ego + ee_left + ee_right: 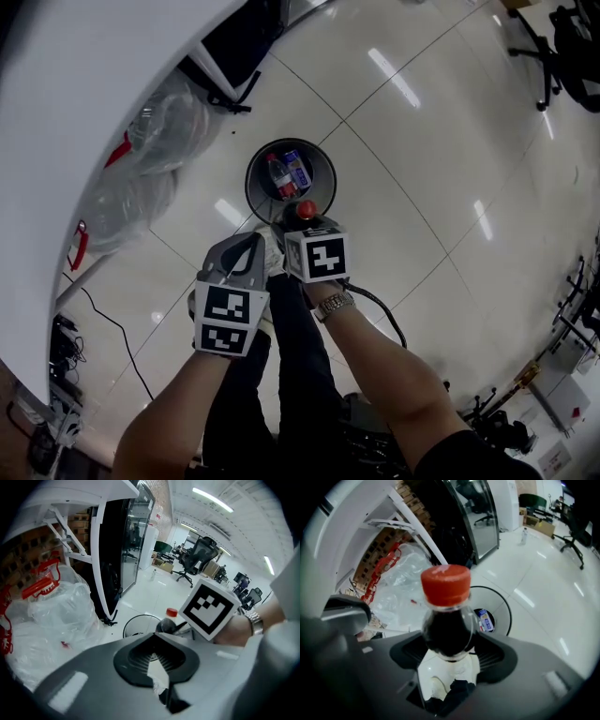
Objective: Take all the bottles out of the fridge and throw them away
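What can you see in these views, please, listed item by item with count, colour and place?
bin: one, grey, on the floor ahead
red-label bottle: one, clear, lying in the bin
blue-label bottle: one, lying in the bin beside it
cola bottle: one, dark with a red cap, held over the bin's near rim
plastic bags: number unclear, clear with red handles, floor at left
office chairs: at least two, black, far right
cable: one, black, floor at lower left
watch: one, silver, right wrist
left hand-held gripper: grey, shut, empty
right hand-held gripper: grey, shut on the cola bottle
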{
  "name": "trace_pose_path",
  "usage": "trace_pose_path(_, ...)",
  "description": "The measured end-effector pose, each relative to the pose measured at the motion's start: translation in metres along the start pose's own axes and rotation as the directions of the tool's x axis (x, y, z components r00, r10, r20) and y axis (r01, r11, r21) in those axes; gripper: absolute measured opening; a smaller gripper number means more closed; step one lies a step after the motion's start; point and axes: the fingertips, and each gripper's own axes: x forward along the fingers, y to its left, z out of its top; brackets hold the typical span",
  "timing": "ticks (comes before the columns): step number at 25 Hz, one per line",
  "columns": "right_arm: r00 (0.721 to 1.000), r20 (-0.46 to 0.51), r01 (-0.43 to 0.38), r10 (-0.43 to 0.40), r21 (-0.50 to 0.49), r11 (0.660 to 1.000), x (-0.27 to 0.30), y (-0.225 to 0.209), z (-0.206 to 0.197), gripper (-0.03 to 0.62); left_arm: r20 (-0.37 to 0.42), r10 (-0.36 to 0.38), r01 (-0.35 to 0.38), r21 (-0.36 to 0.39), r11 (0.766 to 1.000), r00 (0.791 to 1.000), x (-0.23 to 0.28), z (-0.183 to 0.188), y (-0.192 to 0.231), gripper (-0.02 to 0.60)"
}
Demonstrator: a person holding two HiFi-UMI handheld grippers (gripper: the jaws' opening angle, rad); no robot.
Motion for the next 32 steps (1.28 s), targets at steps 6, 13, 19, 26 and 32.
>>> trace_pose_path(6, 1.0, 0.003, 0.016, -0.016, 0.03, 0.999, 0.009, -0.008, 0.003, 0.293, -0.008, 0.015, -0.015, 0.0, 1.0, 1.0, 0.0, -0.004, 0.011, 0.003)
trace_pose_path(13, 1.0, 0.021, 0.006, -0.006, 0.006, 1.0, -0.003, 0.001, 0.008, 0.259, 0.007, 0.015, -0.015, 0.003, 1.0, 1.0, -0.006, 0.009, 0.007, 0.003)
trace_pose_path(19, 1.0, 0.023, -0.002, 0.002, -0.014, 1.0, -0.012, 0.01, 0.003, 0.259, 0.02, 0.031, -0.031, 0.001, 1.0, 0.999, -0.014, 0.011, 0.007, 0.003)
trace_pose_path(26, 0.999, 0.033, -0.006, 0.007, -0.032, 0.999, -0.036, 0.022, 0.003, 0.259, 0.046, 0.057, -0.057, -0.003, 0.998, 0.997, -0.037, 0.024, 0.007, 0.003)
trace_pose_path(32, 0.997, 0.072, -0.011, 0.016, -0.066, 0.998, -0.071, 0.039, 0.021, 0.259, 0.076, 0.084, -0.084, -0.005, 0.996, 0.994, -0.066, 0.039, 0.004, 0.003)
